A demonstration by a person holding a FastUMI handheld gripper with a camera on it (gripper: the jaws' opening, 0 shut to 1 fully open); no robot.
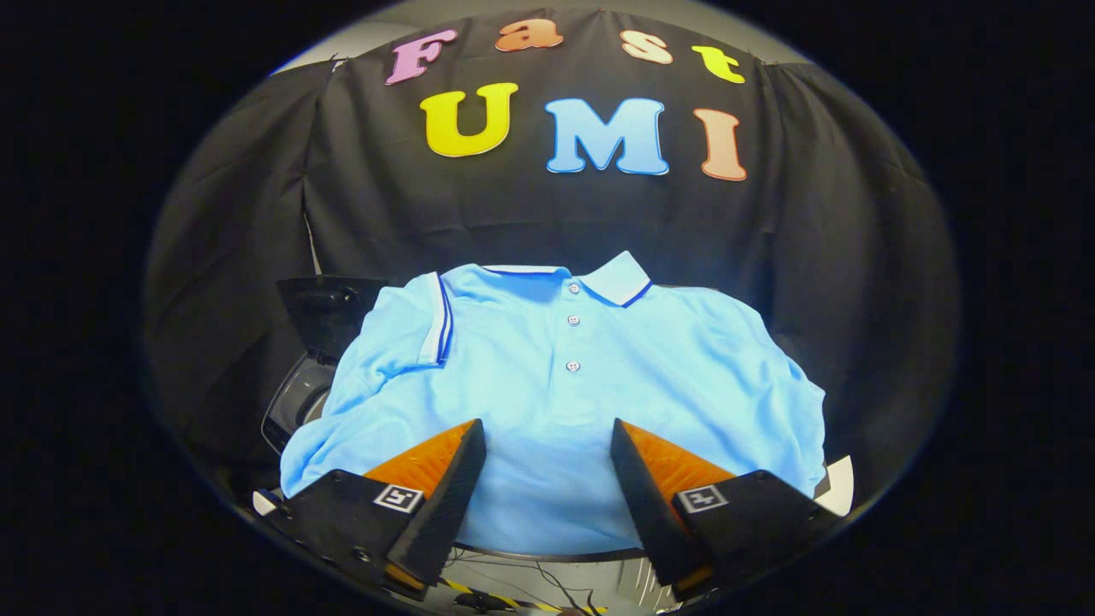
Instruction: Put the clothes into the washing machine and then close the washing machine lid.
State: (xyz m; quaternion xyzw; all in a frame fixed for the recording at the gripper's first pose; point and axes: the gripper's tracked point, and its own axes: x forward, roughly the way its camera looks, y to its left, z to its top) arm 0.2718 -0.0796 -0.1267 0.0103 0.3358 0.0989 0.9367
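1. Gripper view: a light blue polo shirt (565,402) is lying spread out, front side up, just ahead of the fingers and reaching back toward the black cloth wall (547,214) at the far side.
2. The shirt's collar (599,278) is sitting at the far end, trimmed with a thin dark line and a pale band, and three small pale buttons (572,342) are running down the placket toward the near side.
3. Its left sleeve (411,329) is folding over the body, showing a cuff with white and dark blue stripes; the right side is draping down in soft wrinkles.
4. No writing or logo can be read on the shirt.
5. The gripper (547,445) is hovering over the near hem with its fingers (436,479) standing wide apart, nothing between them but the cloth beneath; whether they are touching the shirt cannot be told.
6. Each finger is carrying a small square black-and-white marker (399,497) on its near part.
7. To the left of the shirt, a dark machine (299,393) with a raised dark lid (329,312) is peeking out, partly covered by the sleeve; what is inside cannot be seen.
8. Below the near hem, the dark curved edge of a table (547,554) is showing, with thin cables (547,582) and a yellow-and-black striped strip (496,597) lying on the floor beneath.
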